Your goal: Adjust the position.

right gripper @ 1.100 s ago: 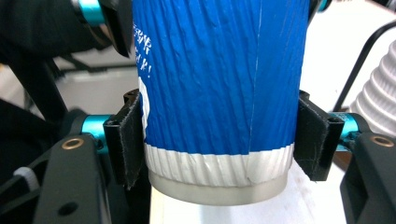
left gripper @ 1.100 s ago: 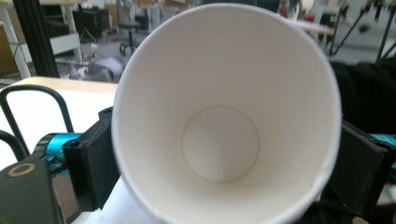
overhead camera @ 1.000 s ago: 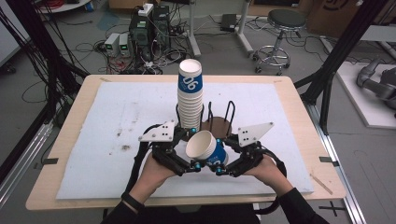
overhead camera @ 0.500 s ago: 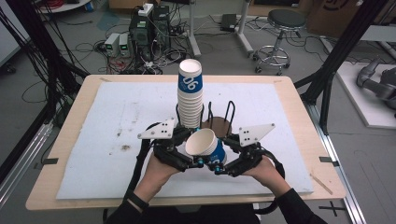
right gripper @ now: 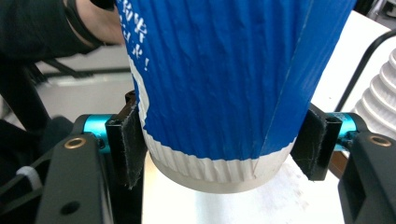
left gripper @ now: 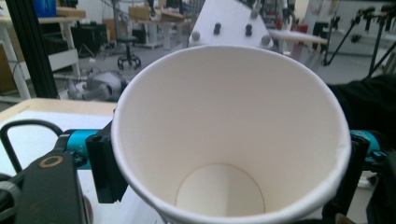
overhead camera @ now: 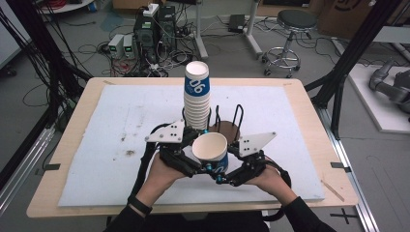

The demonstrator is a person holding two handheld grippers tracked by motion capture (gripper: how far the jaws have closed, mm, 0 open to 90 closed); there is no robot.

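A blue ribbed paper cup point(overhead camera: 210, 145) with a white inside hangs tilted above the mat's front, between both grippers. My left gripper point(overhead camera: 199, 166) holds it near the rim: in the left gripper view the cup's open mouth point(left gripper: 219, 140) sits between the left gripper's point(left gripper: 229, 177) two black pads, which touch its sides. Those jaws have just been opening slightly with the cup still between them. My right gripper point(overhead camera: 223, 176) clamps the base; in the right gripper view the right gripper point(right gripper: 223, 144) presses both pads on the cup point(right gripper: 219, 70) and has just tightened.
A tall stack of matching cups point(overhead camera: 197, 96) stands just behind the grippers, beside a black wire holder point(overhead camera: 237, 113) on a brown base. A white mat point(overhead camera: 121, 125) covers the wooden table point(overhead camera: 87, 96). Racks, cables and a stool stand beyond the far edge.
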